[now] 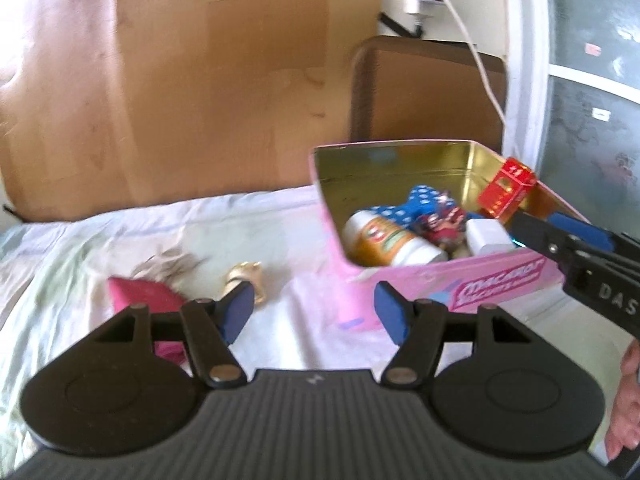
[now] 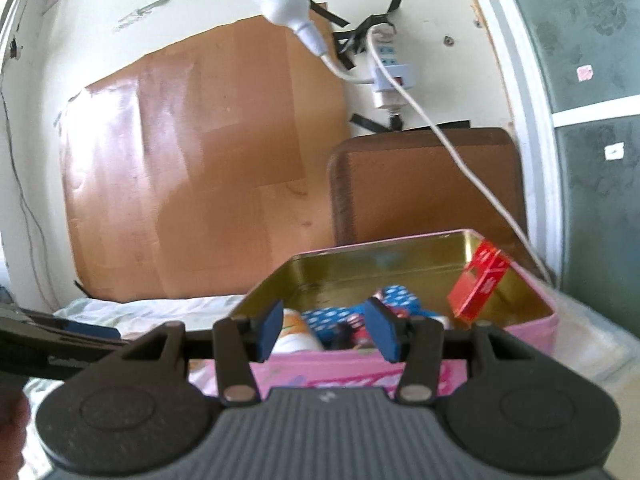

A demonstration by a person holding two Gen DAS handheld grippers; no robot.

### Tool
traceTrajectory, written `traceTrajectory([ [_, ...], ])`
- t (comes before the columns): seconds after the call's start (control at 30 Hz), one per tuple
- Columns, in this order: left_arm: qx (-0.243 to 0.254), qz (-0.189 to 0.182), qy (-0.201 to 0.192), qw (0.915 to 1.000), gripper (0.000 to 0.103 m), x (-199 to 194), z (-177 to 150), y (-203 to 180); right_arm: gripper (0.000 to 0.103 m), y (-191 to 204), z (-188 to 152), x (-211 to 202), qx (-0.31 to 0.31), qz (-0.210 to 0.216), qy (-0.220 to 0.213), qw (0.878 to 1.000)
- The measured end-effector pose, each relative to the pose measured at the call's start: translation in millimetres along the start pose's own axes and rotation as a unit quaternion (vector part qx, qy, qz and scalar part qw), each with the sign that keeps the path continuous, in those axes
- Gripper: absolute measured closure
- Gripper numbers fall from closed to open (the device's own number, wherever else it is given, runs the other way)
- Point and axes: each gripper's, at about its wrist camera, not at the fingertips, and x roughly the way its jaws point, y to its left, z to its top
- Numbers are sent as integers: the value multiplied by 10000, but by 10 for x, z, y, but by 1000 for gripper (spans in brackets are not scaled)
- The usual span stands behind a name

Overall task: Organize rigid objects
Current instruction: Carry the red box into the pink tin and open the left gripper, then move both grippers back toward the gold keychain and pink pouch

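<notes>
The left gripper (image 1: 314, 312), black two-finger jaws with blue pads, stands wide apart with nothing between them. The right gripper (image 2: 326, 328), of the same build, is also parted and empty. A bare hand (image 1: 626, 400) grips the right gripper's handle.

hidden and unclear parts around the pink tin

the pink tin (image 1: 500, 276) hides the lower parts of its contents; the bottle (image 1: 394, 242) label is too blurred to read. the magenta object (image 1: 144, 300) on the bed is partly behind the left gripper (image 1: 316, 316), and a hand (image 1: 628, 400) is cut off at the right edge.
</notes>
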Motion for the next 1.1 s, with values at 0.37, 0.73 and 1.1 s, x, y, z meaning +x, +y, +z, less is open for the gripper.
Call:
traceTrajectory([
  [0.37,-313,106,28,9994,34,-145,-229,373,57,386,-176,-166,31,160,225,9996],
  [0.73,-523,220,35,9984,34,-124,-370,656,54,651,-220,-98,-191,202,434,9987],
  [1.1,-806,584,232,9948,34,61,-566,1109,53,1032,-370,117,-703,446,754,9937],
])
